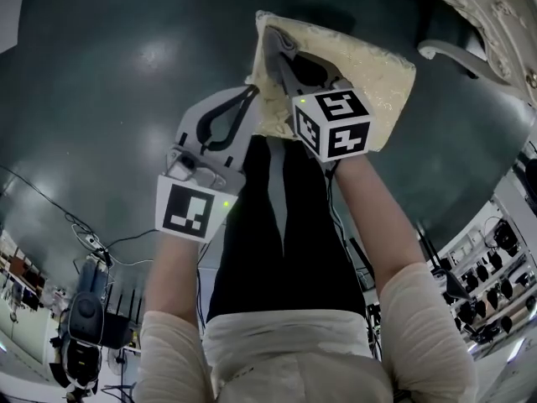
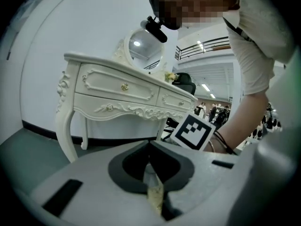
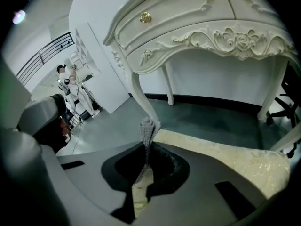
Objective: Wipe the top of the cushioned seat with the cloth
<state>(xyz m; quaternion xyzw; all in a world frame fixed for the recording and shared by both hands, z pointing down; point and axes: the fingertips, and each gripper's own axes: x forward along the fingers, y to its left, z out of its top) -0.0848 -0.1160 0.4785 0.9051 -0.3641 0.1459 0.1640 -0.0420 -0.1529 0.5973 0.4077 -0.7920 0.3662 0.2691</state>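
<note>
The cushioned seat [image 1: 369,74] is cream brocade and lies at the top middle of the head view, over the dark floor. My right gripper [image 1: 281,57] is above its left part, shut on a grey knitted cloth [image 3: 148,128] that sticks up from the jaws. In the right gripper view the seat [image 3: 225,159] stretches off to the right of that gripper [image 3: 148,147]. My left gripper [image 1: 250,91] is at the seat's near left corner, and its jaws [image 2: 150,145] are together. A pale sliver shows in their gap; I cannot tell what it is.
A white carved dressing table [image 2: 117,86] with gold knobs stands beyond the seat, seen also in the right gripper view [image 3: 197,22] and at the head view's top right [image 1: 487,7]. Cables and equipment [image 1: 84,309] lie on the floor at lower left. Shelves [image 1: 495,267] stand at right.
</note>
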